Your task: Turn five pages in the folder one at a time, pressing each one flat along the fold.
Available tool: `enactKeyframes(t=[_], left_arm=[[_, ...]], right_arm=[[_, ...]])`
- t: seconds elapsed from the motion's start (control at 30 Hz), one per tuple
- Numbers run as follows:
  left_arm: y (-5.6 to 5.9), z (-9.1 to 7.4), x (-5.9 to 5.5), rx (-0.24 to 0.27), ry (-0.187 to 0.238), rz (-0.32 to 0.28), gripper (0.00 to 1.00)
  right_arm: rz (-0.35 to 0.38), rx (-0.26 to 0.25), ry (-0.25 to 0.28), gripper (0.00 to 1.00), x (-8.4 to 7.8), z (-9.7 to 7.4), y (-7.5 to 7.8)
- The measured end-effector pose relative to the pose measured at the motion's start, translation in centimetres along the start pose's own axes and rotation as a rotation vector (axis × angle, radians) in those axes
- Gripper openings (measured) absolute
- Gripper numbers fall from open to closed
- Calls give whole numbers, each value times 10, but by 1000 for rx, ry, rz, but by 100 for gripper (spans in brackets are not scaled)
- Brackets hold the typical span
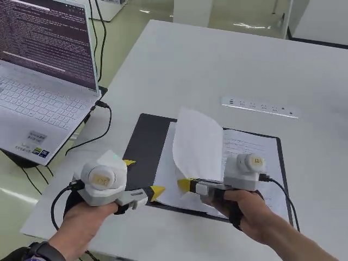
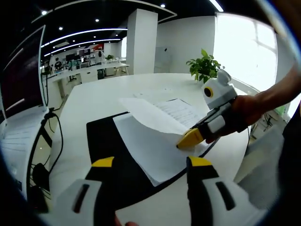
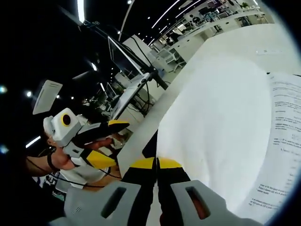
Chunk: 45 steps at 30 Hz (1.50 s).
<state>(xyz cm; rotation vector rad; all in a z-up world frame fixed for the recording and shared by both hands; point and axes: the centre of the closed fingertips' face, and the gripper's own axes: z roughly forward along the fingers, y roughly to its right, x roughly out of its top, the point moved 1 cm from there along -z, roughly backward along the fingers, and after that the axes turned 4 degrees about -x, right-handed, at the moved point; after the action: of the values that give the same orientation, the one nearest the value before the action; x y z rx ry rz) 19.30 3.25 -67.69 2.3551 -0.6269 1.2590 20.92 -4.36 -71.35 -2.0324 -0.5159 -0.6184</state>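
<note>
The big white surface (image 1: 217, 60) holds an open laptop (image 1: 38, 81) on the left and a black folder (image 1: 144, 147) near the person. The folder lies open and flat. Its dark cover shows on the left and white paper lies on the right.

One page (image 1: 198, 141) is up in the air over the middle of the folder. It curls a bit and is only part way over. Next to it, on the right, lies a sheet with print (image 1: 244, 149) on it. Under the raised page there is more white paper lying flat.

The right gripper (image 1: 185, 185) has its jaws closed tight on the bottom edge of the raised page. In the right gripper view the white page runs right between the two yellow tips. The left gripper (image 1: 143, 176) sits at the near left corner of the folder. Its jaws are wide apart and it has nothing in them.

So I think this is the middle of one page turn. This page is not down yet, and it has not been pressed along the fold. That press looks like a job for the free left gripper. I cannot tell how many of the five pages are done, so I cannot say how many are left
</note>
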Motion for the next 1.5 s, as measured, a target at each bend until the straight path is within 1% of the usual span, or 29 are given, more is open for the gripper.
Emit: enactKeyframes(t=[0.1, 0.2, 0.3, 0.4, 0.53, 0.7, 0.87, 0.9, 1.0, 1.17, 1.27, 1.4, 1.5], left_arm=[[-3, -4, -4, 10, -3, -9, 59], [-5, -6, -6, 15, -9, -12, 59], [-7, -9, -7, 22, -14, -12, 60], [-10, -13, -6, 34, -5, -22, 60], [-11, -14, -10, 45, -8, -36, 60], [-10, -15, -16, 50, -15, -47, 60], [-10, -16, -18, 55, -15, -59, 59], [-10, -16, -19, 57, -16, -61, 59], [-10, -16, -21, 60, -19, -68, 59], [-8, -14, -24, 59, -26, -71, 59], [-7, -13, -26, 57, -31, -72, 59], [-5, -10, -29, 52, -36, -77, 59], [-2, -7, -33, 46, -44, -86, 59]], right_arm=[[6, 6, -14, 0, -2, 9, 1], [21, 3, -35, 0, -7, 21, 6], [42, -4, -48, 0, -12, 27, 13], [77, -2, -59, 0, -16, 34, 14], [84, -17, -75, 0, -19, 43, 20], [109, -40, -81, 0, -19, 52, 27], [112, -63, -110, 0, -26, 56, 29], [114, -66, -113, 0, -29, 59, 33], [116, -74, -123, 3, -32, 61, 35], [125, -84, -121, 4, -33, 63, 38], [137, -69, -118, 8, -33, 64, 36], [90, -36, -118, 18, -32, 63, 26], [75, -18, -114, 25, -32, 64, 20]])
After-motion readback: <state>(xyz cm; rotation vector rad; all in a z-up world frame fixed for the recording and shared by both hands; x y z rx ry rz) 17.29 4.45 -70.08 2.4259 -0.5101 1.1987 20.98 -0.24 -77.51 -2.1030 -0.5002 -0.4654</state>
